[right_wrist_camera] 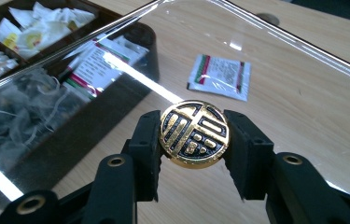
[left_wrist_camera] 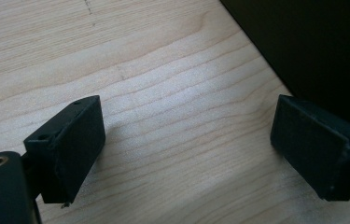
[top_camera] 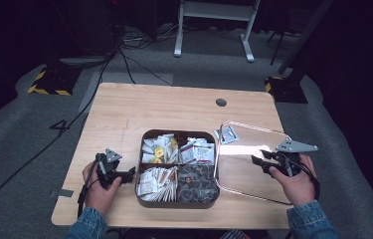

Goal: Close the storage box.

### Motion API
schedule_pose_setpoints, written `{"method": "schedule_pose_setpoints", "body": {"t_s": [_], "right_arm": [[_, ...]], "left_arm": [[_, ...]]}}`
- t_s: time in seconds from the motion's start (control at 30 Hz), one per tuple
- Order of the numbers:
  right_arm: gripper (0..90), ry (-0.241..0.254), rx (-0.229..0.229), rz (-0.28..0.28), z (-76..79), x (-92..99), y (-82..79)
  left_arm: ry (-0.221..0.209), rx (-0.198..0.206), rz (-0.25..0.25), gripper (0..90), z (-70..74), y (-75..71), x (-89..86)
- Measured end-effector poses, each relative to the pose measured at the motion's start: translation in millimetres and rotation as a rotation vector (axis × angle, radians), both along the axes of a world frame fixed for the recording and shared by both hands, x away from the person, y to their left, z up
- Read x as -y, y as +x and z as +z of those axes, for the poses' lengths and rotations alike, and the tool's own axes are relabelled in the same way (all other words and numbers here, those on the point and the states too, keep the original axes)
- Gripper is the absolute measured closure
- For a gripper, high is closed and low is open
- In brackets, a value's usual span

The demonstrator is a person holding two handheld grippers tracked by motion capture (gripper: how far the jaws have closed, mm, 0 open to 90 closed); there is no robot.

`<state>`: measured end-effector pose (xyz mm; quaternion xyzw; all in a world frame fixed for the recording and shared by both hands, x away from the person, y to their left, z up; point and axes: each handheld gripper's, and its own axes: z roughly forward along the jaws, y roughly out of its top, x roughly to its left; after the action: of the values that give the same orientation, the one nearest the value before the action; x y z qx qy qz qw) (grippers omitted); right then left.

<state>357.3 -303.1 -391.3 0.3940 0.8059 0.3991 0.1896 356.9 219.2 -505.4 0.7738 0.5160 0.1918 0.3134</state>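
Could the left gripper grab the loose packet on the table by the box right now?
Probably not easily. The packet lies under the tilted clear lid that the right gripper holds up by its gold knob, and the box sits between it and the left gripper.

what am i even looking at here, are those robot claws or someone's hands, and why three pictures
No robot: a person holds a black two-jaw hand gripper in each hand. The high view looks down on a light wooden table. The other two pictures come from cameras riding on the grippers.

On the table sits a dark four-compartment box filled with tea bags and sachets. One loose white sachet lies beside it.

The right gripper is shut on the round gold and black knob of the box's clear lid, which is tilted, with one edge at the box.

The left gripper is open with nothing between its jaws, just above bare wood next to the box.
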Motion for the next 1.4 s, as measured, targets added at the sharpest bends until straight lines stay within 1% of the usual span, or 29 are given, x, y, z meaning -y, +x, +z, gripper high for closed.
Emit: {"method": "schedule_pose_setpoints", "body": {"t_s": [0.1, 0.13, 0.17, 0.23, 0.3, 0.37, 0.4, 0.43, 0.5, 0.53, 0.6, 0.63, 0.7, 0.73, 0.77, 0.83, 0.87, 0.97, 1.03, 1.07, 1.1, 1.13, 1.17, 1.2, 1.23, 1.27, 1.3, 1.37, 1.4], "right_arm": [[58.8, 0.006, 0.009, 0.024, 5.9, -9.9, 2.5], [58.8, 0.006, 0.009, 0.024, 5.9, -9.9, 2.5], [58.8, 0.010, 0.013, 0.039, 9.0, -16.4, 4.5], [58.8, 0.014, 0.013, 0.052, 12.3, -22.6, 6.3], [58.8, 0.017, 0.014, 0.057, 13.5, -24.9, 7.0], [58.8, 0.026, 0.023, 0.063, 19.2, -35.3, 9.7], [58.8, 0.026, 0.023, 0.063, 19.2, -35.3, 9.7], [58.8, 0.033, 0.029, 0.072, 22.6, -42.3, 11.6], [58.8, 0.037, 0.029, 0.076, 23.7, -45.1, 12.3], [58.8, 0.039, 0.034, 0.086, 27.3, -53.3, 14.1], [58.8, 0.039, 0.035, 0.091, 28.7, -56.9, 14.9], [58.8, 0.034, 0.037, 0.100, 31.3, -64.2, 16.3], [58.8, 0.029, 0.037, 0.106, 33.0, -72.0, 17.2], [58.8, 0.029, 0.037, 0.106, 33.0, -72.0, 17.2], [58.8, 0.027, 0.035, 0.111, 33.5, -80.3, 18.1], [58.8, 0.025, 0.033, 0.114, 33.5, -84.4, 18.7], [58.8, 0.026, 0.027, 0.117, 32.8, -92.9, 20.0], [58.8, 0.025, 0.026, 0.124, 31.4, -106.4, 21.7], [58.8, 0.027, 0.025, 0.129, 31.1, -109.6, 22.2], [58.8, 0.030, 0.023, 0.140, 30.2, -119.0, 23.6], [58.8, 0.032, 0.022, 0.144, 29.8, -123.1, 24.2], [58.8, 0.032, 0.022, 0.144, 29.8, -123.1, 24.2], [58.8, 0.029, 0.022, 0.151, 29.1, -130.8, 25.7], [58.8, 0.029, 0.022, 0.151, 29.1, -130.8, 25.7], [58.8, 0.026, 0.023, 0.158, 28.3, -138.1, 26.8], [58.8, 0.026, 0.023, 0.158, 28.3, -138.1, 26.8], [58.8, 0.025, 0.022, 0.164, 27.2, -144.8, 28.0], [58.8, 0.024, 0.020, 0.165, 26.7, -147.3, 28.4], [58.8, 0.022, 0.017, 0.172, 25.4, -154.1, 29.7]], "left_arm": [[0.000, 0.000, 0.000, 10.6, 0.0, 0.0, 0.0], [0.000, 0.000, 0.000, 10.6, 0.0, 0.0, 0.0], [0.001, 0.000, 0.000, 10.6, 0.1, 0.0, 0.0], [0.000, 0.000, 0.000, 10.6, 0.0, 0.1, 0.0], [0.000, 0.000, 0.000, 10.6, 0.0, 0.0, 0.0], [0.000, 0.000, 0.002, 10.7, 0.1, -0.2, 0.3], [0.000, 0.000, 0.002, 10.9, 0.1, -0.2, 0.3], [0.001, 0.001, 0.000, 10.9, 0.1, -0.3, 0.3], [0.001, 0.001, 0.001, 10.9, 0.1, -0.3, 0.3], [0.001, 0.001, 0.001, 10.9, 0.1, -0.3, 0.3], [0.001, 0.001, 0.001, 10.9, 0.1, -0.3, 0.3], [0.001, 0.001, 0.000, 10.9, 0.1, -0.4, 0.4], [0.000, 0.001, 0.000, 10.9, 0.1, -0.4, 0.5], [0.000, 0.001, 0.000, 10.9, 0.1, -0.4, 0.5], [0.000, 0.001, 0.000, 10.9, 0.1, -0.4, 0.4], [0.001, 0.001, 0.000, 10.9, 0.1, -0.3, 0.4], [0.000, 0.001, 0.000, 10.9, 0.1, -0.3, 0.4], [0.001, 0.001, 0.000, 10.9, 0.1, -0.3, 0.4], [0.000, 0.000, 0.000, 10.8, 0.1, -0.2, 0.4], [0.000, 0.000, 0.000, 10.8, 0.1, -0.2, 0.4], [0.000, 0.000, -0.001, 10.8, 0.1, -0.2, 0.4], [0.000, 0.000, -0.001, 10.8, 0.1, -0.2, 0.4], [0.000, 0.000, -0.001, 10.8, 0.1, -0.2, 0.4], [0.000, 0.000, -0.001, 10.8, 0.1, -0.2, 0.4], [0.000, 0.000, 0.000, 10.8, 0.1, -0.2, 0.4], [0.000, 0.000, 0.000, 10.8, 0.1, -0.2, 0.4], [0.000, 0.000, 0.000, 10.8, 0.1, -0.2, 0.4], [0.000, 0.000, 0.000, 10.8, 0.1, -0.2, 0.4], [0.000, 0.000, 0.000, 10.8, 0.1, -0.2, 0.5]]}}
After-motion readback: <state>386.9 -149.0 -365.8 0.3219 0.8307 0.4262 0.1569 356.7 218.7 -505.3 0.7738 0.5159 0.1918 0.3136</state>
